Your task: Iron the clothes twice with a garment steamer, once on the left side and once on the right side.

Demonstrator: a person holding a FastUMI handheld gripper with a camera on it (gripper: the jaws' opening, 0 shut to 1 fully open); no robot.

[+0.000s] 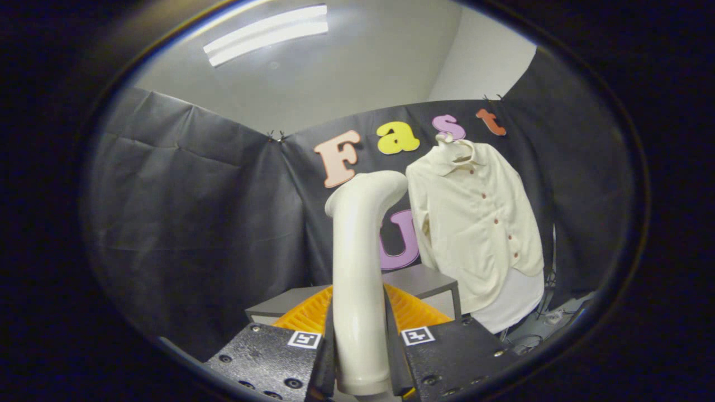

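Booth: shirt [480, 223] hanging; tool [360, 357] seemingly clamping steamer [357, 268]

Your gripper [360, 357] is closed on the white handle of the garment steamer [357, 268]. Both black fingers [279, 357] press against the handle, one on its left side and one on its right side. Each finger carries a small square marker on its top, close to the handle. The handle stands upright between them, and its curved head rises well above your fingers.
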